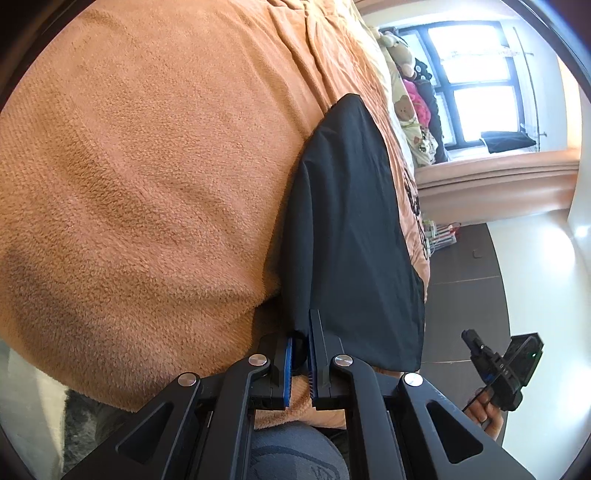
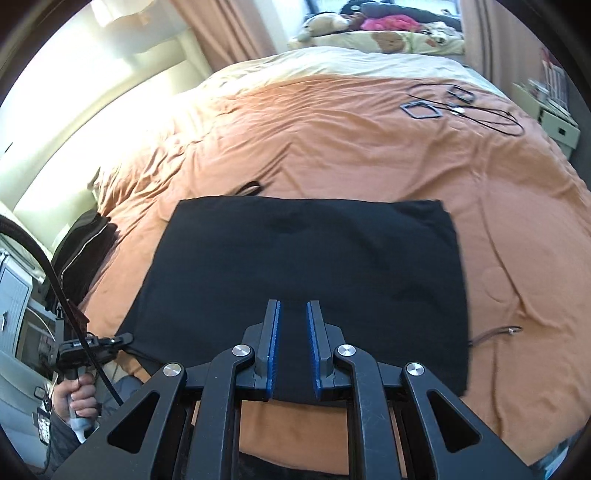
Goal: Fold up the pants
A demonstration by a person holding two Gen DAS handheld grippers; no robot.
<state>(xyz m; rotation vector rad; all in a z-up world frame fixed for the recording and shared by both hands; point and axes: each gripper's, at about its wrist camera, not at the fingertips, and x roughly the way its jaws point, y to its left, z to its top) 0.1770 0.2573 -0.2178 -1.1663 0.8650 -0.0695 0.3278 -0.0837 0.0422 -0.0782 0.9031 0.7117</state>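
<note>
Presently on the bed: one pair of black pants (image 2: pixel 306 273), folded to a flat, near-rectangular panel, smooth and unpatterned, with a faint crease or two. It lies on the orange blanket (image 2: pixel 369 147) by the bed's near edge, its near hem reaching almost to that edge.

Grippers, two. The left gripper (image 1: pixel 300 354) is closed on a bunched corner of the pants; dark cloth is pinched between its blue pads (image 1: pixel 288 365). In the right wrist view it sits at the panel's near left corner (image 2: pixel 122 339), held by a hand (image 2: pixel 79 402).

The right gripper (image 2: pixel 293 350) stands above the near hem of the pants, jaws nearly together with a narrow gap; nothing is between its pads (image 2: pixel 274 350). In the left wrist view it appears off the bed's edge (image 1: pixel 476 341), apart from the cloth, over a dark tiled floor (image 1: pixel 465 258).

Other items: one plush toy (image 2: pixel 325 24) and one pink cloth (image 2: pixel 388 24) at the far end; two dark square frames (image 2: pixel 421 109) with cables (image 2: pixel 491 118) near the far right corner.
</note>
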